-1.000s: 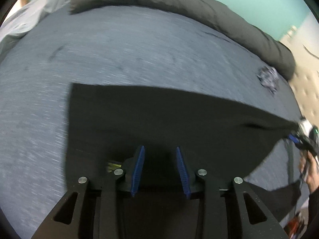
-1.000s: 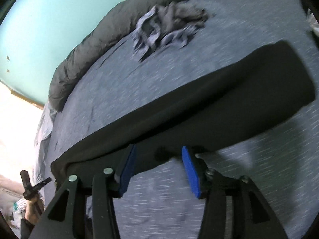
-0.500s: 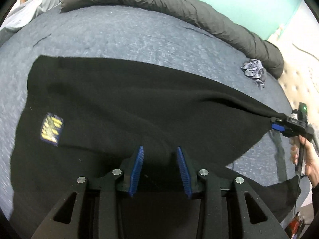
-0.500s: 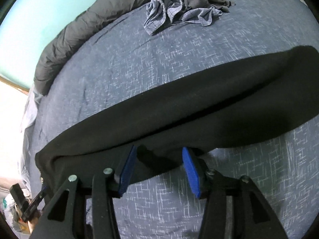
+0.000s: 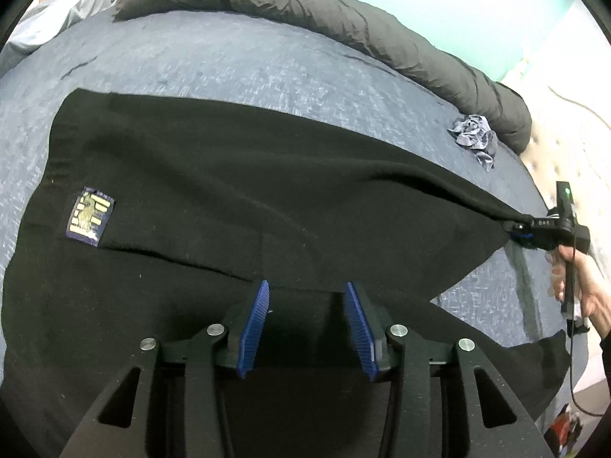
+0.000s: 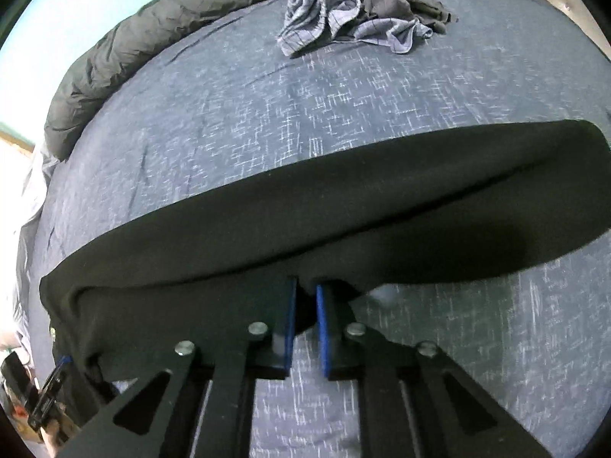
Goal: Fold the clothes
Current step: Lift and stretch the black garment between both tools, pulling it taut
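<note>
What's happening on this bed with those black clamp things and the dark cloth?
A person is folding laundry with a hand-held claw in each hand. A black garment with a small patch lies spread on the blue-grey bedsheet. The right claw is shut on one edge of it, pulling it taut. The left claw sits over the near edge, its jaws opening, with the fabric between them. A crumpled striped garment waits by the rolled grey duvet.

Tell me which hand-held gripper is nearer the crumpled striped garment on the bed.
Right. The right hand-held gripper pinches the black garment's corner on the side where the crumpled striped garment lies. The left hand-held gripper, jaws opening over the black cloth, sits farther away.
</note>
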A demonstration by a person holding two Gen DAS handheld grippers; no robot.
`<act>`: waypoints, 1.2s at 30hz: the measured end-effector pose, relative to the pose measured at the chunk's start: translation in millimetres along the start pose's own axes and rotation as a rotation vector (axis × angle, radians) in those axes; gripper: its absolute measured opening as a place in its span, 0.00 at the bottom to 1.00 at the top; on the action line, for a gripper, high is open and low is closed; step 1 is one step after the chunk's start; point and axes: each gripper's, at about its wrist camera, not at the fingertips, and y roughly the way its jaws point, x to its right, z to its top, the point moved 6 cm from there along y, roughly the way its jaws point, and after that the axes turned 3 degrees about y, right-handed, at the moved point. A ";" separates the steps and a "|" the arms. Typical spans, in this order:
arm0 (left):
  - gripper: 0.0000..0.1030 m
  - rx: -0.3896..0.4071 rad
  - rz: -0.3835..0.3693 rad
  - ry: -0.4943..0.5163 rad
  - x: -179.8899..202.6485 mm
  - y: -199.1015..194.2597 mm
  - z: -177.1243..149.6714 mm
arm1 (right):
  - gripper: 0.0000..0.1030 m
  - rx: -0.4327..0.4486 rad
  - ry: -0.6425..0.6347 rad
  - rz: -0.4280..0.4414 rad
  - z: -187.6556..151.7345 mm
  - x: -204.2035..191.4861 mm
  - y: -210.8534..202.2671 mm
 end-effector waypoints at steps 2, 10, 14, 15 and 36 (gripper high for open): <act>0.45 -0.008 -0.004 0.008 0.9 -0.6 -4.2 | 0.04 0.021 -0.002 0.023 -5.3 0.8 -8.8; 0.45 -0.005 -0.009 0.030 2.1 -12.9 -11.5 | 0.03 0.041 0.061 0.130 -41.6 17.9 -17.6; 0.45 -0.003 -0.015 0.016 -1.9 -15.2 -11.0 | 0.03 0.043 0.098 0.151 -55.7 29.9 -11.3; 0.45 -0.003 -0.015 0.015 -2.6 -15.1 -10.8 | 0.03 0.049 0.104 0.160 -56.7 29.3 -12.8; 0.47 0.016 -0.024 -0.003 -11.3 -26.5 -9.6 | 0.41 -0.010 0.149 0.339 -89.4 -101.5 18.0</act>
